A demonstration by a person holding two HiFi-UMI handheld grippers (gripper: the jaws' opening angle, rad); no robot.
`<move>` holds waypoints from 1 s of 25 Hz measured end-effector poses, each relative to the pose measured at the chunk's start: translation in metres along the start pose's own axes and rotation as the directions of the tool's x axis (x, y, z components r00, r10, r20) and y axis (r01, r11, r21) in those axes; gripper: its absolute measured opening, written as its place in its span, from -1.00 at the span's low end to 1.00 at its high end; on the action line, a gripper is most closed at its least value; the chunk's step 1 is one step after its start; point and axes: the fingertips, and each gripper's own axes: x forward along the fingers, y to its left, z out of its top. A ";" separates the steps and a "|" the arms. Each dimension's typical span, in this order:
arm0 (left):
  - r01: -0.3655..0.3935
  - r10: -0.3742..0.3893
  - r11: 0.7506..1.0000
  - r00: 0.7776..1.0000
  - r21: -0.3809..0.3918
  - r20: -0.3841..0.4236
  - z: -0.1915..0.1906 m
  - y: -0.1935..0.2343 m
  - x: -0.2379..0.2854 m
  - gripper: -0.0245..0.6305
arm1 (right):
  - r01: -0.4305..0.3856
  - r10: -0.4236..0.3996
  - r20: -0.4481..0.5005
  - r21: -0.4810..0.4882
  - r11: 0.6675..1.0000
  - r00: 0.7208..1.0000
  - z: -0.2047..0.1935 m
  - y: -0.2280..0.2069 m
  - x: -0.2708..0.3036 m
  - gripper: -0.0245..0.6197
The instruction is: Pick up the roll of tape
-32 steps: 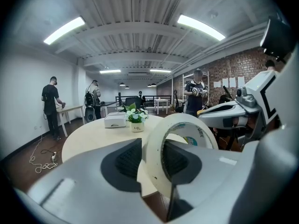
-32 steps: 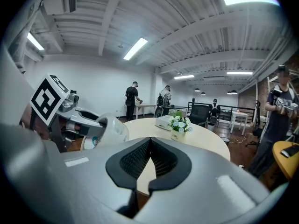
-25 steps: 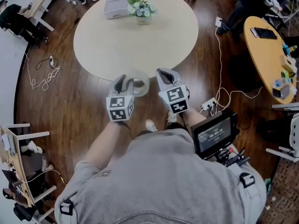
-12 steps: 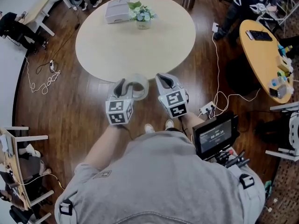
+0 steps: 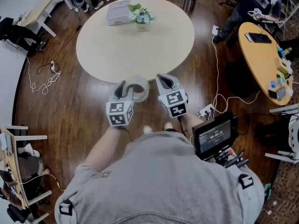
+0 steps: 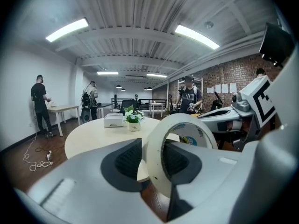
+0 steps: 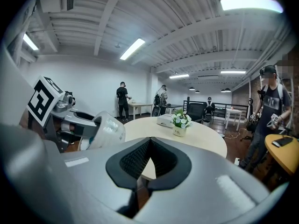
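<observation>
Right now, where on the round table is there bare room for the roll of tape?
For the roll of tape in the left tool: the near half and middle of the round table are bare, up to the flower pot. The far side is crowded: pot and white box together.

Round pale table (image 5: 140, 50) on a dark wood floor (image 5: 70, 106); a white box (image 5: 117, 12) and a flower pot (image 5: 143, 20) sit side by side near its far edge.
</observation>
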 end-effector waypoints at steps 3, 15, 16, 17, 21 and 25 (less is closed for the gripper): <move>0.000 0.000 1.000 1.000 -0.003 0.002 0.000 -0.002 -0.002 -0.57 | 0.005 -0.005 -0.004 0.010 1.000 1.000 -0.002 -0.002 -0.003 -0.89; -0.001 0.001 1.000 1.000 -0.003 0.009 0.001 -0.011 -0.003 -0.57 | 0.010 -0.010 -0.003 -0.002 1.000 1.000 -0.006 -0.005 -0.008 -0.89; -0.002 0.002 1.000 1.000 -0.003 0.009 0.001 -0.010 -0.003 -0.57 | 0.010 -0.010 -0.004 -0.002 1.000 1.000 -0.005 -0.005 -0.008 -0.89; -0.002 0.002 1.000 1.000 -0.003 0.009 0.001 -0.010 -0.004 -0.57 | 0.010 -0.010 -0.004 -0.003 1.000 1.000 -0.005 -0.004 -0.008 -0.89; -0.003 0.003 1.000 1.000 -0.005 0.010 0.003 -0.007 -0.006 -0.57 | 0.009 -0.009 0.003 -0.006 1.000 1.000 0.002 -0.001 -0.008 -0.89; -0.006 0.006 1.000 1.000 -0.006 0.012 0.002 -0.007 -0.004 -0.57 | 0.008 -0.008 0.001 -0.013 1.000 1.000 0.001 -0.003 -0.006 -0.89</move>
